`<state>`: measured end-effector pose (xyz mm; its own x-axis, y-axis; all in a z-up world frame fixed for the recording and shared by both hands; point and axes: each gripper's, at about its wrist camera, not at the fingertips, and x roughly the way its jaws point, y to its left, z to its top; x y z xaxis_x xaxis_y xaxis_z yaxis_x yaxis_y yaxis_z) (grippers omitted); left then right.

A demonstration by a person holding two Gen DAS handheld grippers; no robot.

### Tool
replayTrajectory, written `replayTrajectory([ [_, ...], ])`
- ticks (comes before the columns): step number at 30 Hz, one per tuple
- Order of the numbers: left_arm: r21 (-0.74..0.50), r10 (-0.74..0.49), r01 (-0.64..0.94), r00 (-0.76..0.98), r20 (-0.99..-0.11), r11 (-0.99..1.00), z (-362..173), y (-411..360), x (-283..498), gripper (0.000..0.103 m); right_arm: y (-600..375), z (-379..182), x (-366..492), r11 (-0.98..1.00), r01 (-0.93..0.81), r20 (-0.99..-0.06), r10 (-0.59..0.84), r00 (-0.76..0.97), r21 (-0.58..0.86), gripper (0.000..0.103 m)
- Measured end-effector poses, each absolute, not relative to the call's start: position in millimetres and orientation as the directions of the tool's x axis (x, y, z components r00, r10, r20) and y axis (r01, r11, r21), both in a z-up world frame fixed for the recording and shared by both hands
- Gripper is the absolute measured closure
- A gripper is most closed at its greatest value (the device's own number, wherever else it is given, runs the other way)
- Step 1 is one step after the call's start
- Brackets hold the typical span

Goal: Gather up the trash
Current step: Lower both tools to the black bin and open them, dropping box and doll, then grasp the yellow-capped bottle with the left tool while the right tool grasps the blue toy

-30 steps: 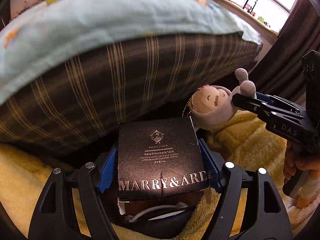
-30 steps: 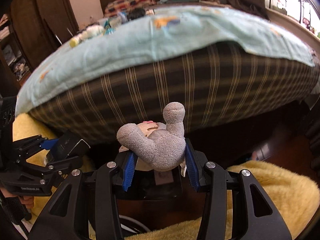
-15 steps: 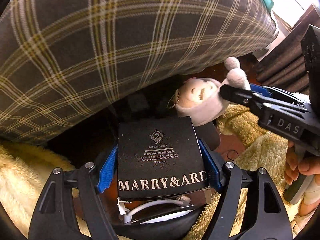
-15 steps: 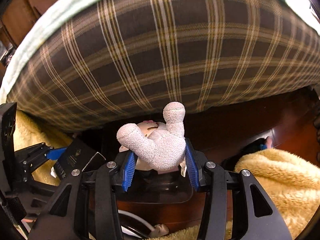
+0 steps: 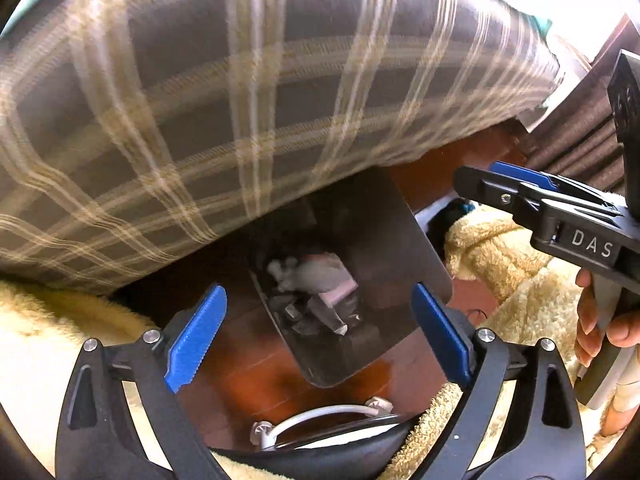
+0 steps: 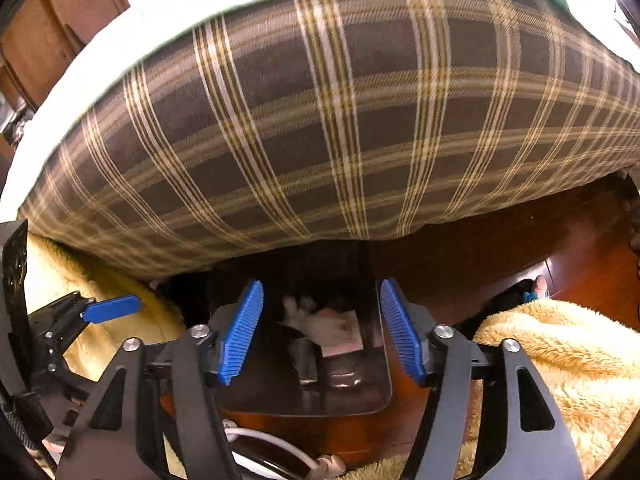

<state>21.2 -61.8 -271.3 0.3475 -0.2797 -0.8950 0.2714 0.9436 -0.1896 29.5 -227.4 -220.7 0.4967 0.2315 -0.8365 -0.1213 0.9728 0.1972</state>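
Plaid bedding (image 6: 320, 120) fills the upper frame; below, both the left gripper (image 5: 316, 324) and right gripper (image 6: 320, 332) gape wide and empty above a dark bin (image 6: 304, 392), seemingly holding a plush toy (image 6: 320, 324).

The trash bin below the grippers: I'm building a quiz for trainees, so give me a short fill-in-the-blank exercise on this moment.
1. Both the left gripper and the right gripper are ____.
2. The grey plush toy lies ____ the dark bin.
3. The pads on the gripper fingers are coloured ____.
4. The fabric hanging above the bin has a ____ pattern.

Missing words: open; inside; blue; plaid
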Motion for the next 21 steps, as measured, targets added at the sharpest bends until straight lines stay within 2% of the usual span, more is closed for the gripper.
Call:
replayTrajectory([
  [4, -0.181, -0.279, 0.259, 0.419, -0.864, 0.949, -233, -50, 14, 0.011, -229, -186, 25, 0.972, -0.131, -0.788, 0.234, 0.569, 0.194, 0.021],
  [7, -0.170, -0.273, 0.246, 0.483, -0.832, 0.954, -203, -39, 12, 0.010, -229, -155, 22, 0.971, -0.147, -0.740, 0.237, 0.630, 0.186, 0.017],
  [14, -0.143, -0.246, 0.217, 0.589, -0.770, 0.966, -142, -13, 13, 0.009, -216, -82, 24, 0.969, -0.204, -0.612, 0.248, 0.751, 0.143, 0.013],
  [21, -0.088, -0.184, 0.174, 0.675, -0.714, 0.981, -103, 11, 32, 0.008, -199, -56, 67, 0.961, -0.247, -0.584, 0.272, 0.765, 0.124, 0.013],
])
